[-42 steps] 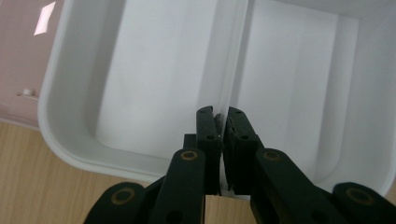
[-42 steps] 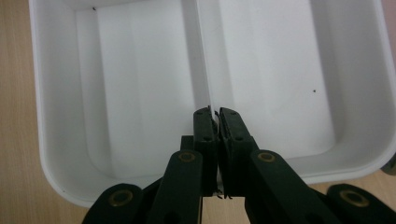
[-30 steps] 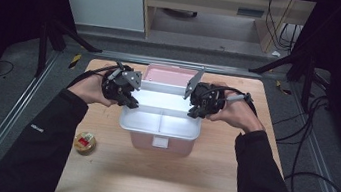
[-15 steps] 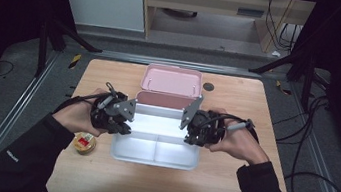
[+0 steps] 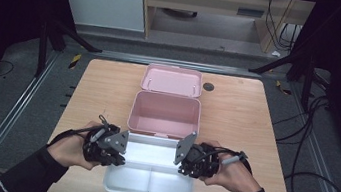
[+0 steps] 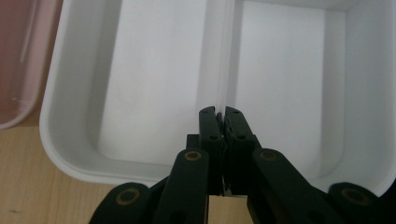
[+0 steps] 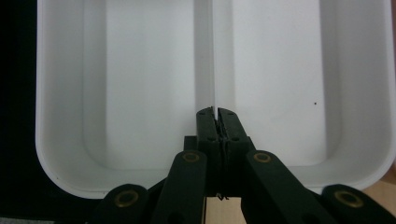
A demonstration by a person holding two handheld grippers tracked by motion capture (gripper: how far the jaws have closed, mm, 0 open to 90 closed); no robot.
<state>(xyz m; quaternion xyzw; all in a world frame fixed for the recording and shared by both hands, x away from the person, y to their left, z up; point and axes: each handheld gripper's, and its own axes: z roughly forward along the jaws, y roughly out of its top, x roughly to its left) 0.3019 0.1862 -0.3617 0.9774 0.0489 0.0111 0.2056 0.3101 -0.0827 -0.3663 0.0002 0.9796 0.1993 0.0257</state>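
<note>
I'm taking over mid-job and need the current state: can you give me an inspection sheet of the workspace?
Surface: wooden table, with a dark round spot near its far edge.
Job's things: white two-compartment tray at the near edge; open pink box behind it, its lid lying flat beyond.
Clutter: nothing seen.
Grippers: left gripper shut on the tray's left end wall; right gripper shut on its right end wall.
Cables: one trails from each gripper; more lie on the floor at right.
Surroundings: dark floor, metal rails beside the table, cabinets beyond.
</note>
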